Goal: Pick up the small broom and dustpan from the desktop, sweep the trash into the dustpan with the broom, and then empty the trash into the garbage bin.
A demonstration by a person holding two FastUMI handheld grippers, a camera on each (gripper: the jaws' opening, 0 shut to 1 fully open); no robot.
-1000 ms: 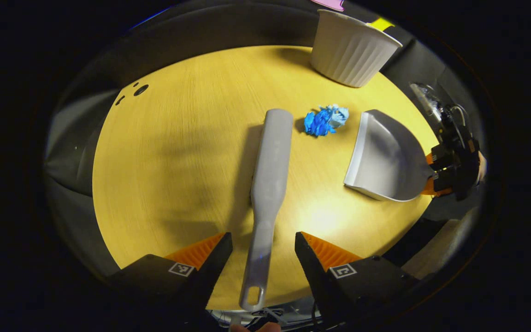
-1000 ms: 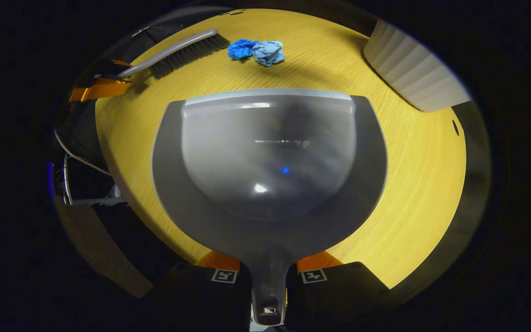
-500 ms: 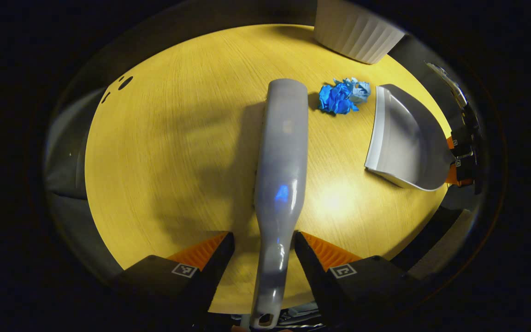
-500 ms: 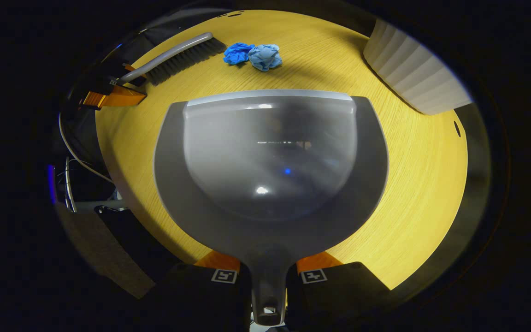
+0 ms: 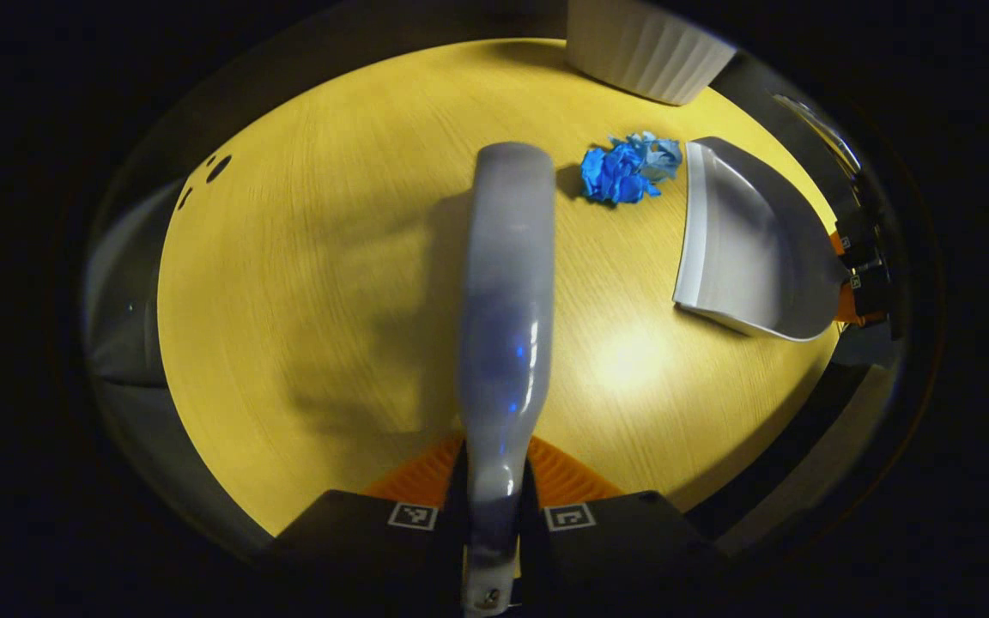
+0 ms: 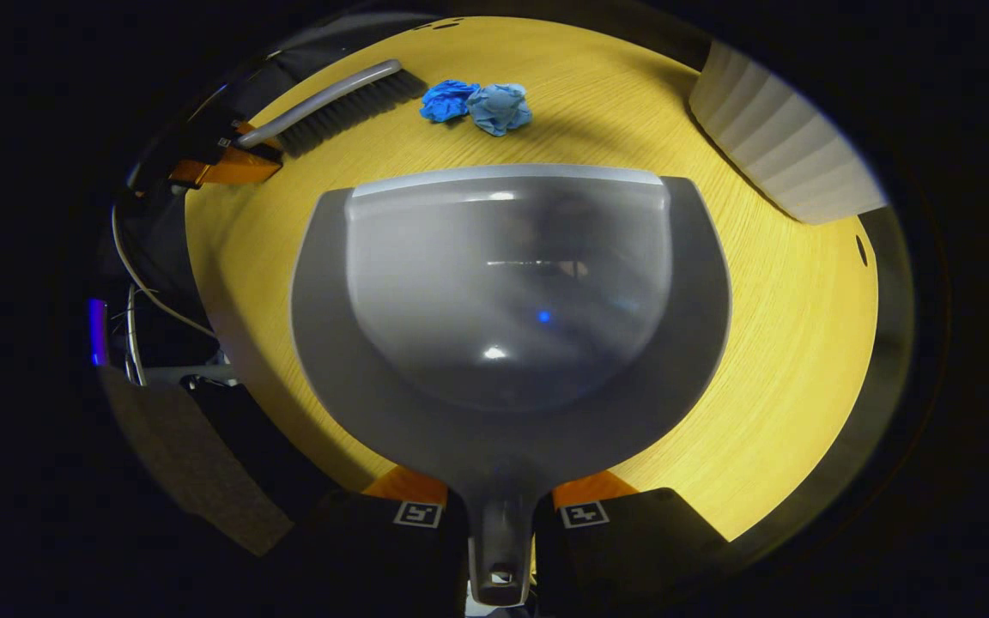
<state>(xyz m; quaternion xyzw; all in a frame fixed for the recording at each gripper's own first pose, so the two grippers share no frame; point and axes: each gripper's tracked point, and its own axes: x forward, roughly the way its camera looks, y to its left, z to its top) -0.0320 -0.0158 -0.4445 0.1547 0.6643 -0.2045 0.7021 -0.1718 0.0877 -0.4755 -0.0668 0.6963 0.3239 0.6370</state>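
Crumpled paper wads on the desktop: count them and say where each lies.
2, touching: a dark blue wad nearer the broom and a pale blue wad beside it, ahead of the dustpan lip.

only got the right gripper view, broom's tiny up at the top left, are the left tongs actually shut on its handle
observer: yes. In the left gripper view the left tongs are closed on the broom handle, with a finger pressing on each side.
operator: where's the trash from the broom head
observer: in that view the blue trash lies just right of the head's far tip, with a small gap between them.
operator: and my dustpan
observer: the trash sits between the broom's tip and the open edge of the dustpan, nearer the dustpan.
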